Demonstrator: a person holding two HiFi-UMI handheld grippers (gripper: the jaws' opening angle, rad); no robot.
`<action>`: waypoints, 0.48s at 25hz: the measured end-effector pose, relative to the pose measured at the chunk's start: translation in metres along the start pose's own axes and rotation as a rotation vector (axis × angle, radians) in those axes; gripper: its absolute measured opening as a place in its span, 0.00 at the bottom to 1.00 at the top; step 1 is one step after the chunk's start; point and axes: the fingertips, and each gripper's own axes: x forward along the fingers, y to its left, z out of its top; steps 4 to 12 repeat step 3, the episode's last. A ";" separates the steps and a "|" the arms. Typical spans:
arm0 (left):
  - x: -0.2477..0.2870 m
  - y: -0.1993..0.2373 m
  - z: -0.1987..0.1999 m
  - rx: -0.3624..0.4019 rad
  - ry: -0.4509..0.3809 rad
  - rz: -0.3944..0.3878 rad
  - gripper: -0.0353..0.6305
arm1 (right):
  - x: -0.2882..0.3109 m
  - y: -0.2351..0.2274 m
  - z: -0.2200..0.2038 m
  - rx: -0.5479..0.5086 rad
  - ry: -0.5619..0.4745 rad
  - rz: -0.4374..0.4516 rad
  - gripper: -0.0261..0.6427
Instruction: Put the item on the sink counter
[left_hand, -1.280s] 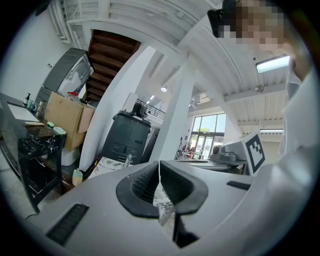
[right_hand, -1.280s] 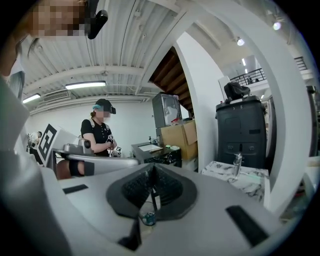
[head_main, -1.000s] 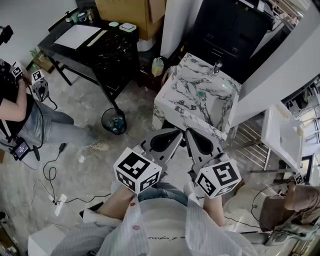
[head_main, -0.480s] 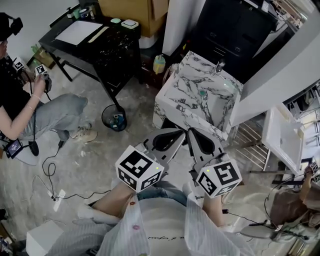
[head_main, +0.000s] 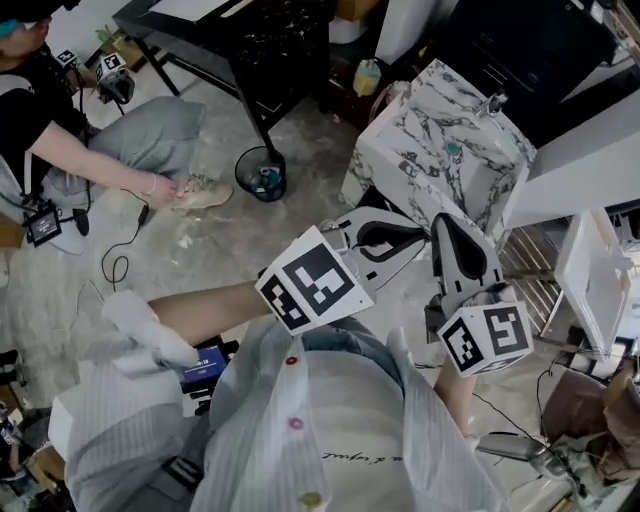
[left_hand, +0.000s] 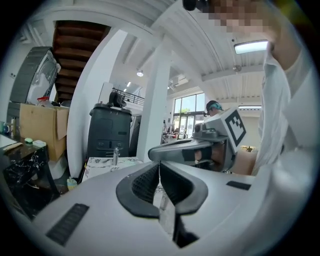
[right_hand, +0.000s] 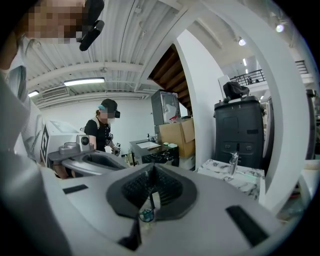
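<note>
a seated person (head_main: 70, 125) near a black bin (head_main: 262, 173) beside a black table (head_main: 272, 35)

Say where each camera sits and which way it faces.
Head view: on the person's head, facing steeply down at the white veined marble sink counter; shows pale striped shirt, left tongs, right tongs.
Left gripper view: on the left tongs, facing along shut jaws toward the counter; right tongs at right.
Right gripper view: on the right tongs, along shut jaws; left tongs at left.
Shared: all three show the counter.
</note>
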 end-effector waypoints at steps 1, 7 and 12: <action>0.002 0.002 0.002 0.002 -0.005 -0.009 0.09 | -0.001 -0.004 0.003 -0.007 -0.003 -0.010 0.05; 0.006 0.005 0.005 0.008 -0.017 -0.027 0.09 | -0.003 -0.011 0.008 -0.023 -0.011 -0.031 0.05; 0.006 0.005 0.005 0.008 -0.017 -0.027 0.09 | -0.003 -0.011 0.008 -0.023 -0.011 -0.031 0.05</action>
